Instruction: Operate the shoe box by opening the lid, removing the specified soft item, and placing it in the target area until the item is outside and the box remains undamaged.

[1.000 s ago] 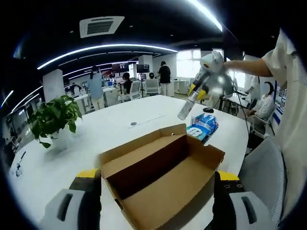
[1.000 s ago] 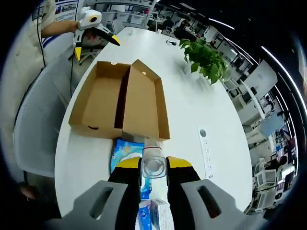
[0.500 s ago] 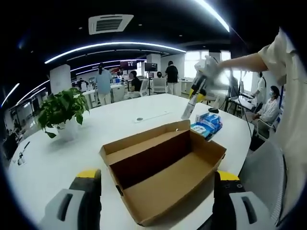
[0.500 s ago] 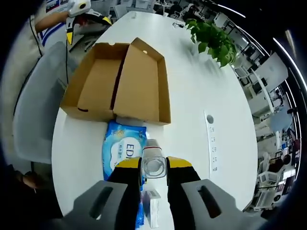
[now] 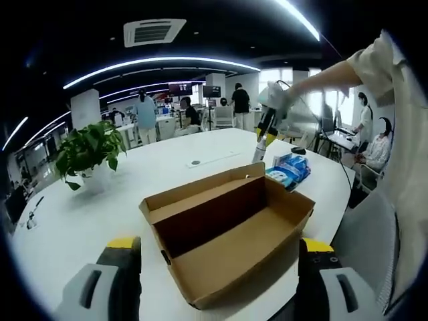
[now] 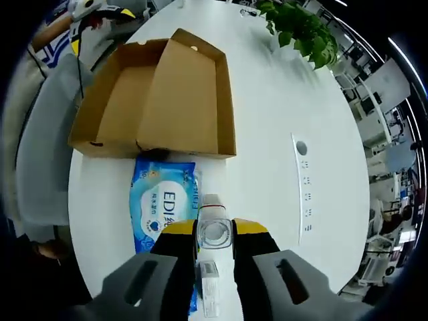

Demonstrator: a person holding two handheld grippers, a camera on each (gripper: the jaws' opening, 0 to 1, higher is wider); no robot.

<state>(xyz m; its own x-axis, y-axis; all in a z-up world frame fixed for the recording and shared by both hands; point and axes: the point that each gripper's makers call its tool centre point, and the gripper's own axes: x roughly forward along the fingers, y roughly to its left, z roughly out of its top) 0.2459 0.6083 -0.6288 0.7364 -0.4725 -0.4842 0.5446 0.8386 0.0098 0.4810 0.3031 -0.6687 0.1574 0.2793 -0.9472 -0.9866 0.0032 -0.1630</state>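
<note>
Sitting open at the centre of the left gripper view, the cardboard shoe box [image 5: 227, 237] has its lid folded back and its inside looks bare; in the right gripper view it lies in the upper left of the frame, lid flap spread beside the tray. That much of the job reads as done, and the cardboard shows no tear or crush that I can make out. Just below the box in the right gripper view lies a blue pack of wet wipes [image 6: 164, 204], flat on the white worktop [image 6: 267, 134] and touching or nearly touching the box wall; if this is the soft item, it is already outside. The right tool [image 6: 215, 235] is clamped on a clear plastic bottle [image 6: 214, 224] held over the worktop beside the pack, so setting it down seems the remaining step. The left tool [image 5: 217, 267] hangs with jaws spread wide to either side of the box, gripping nothing. A potted plant [image 5: 88, 155] stands at the left.
</note>
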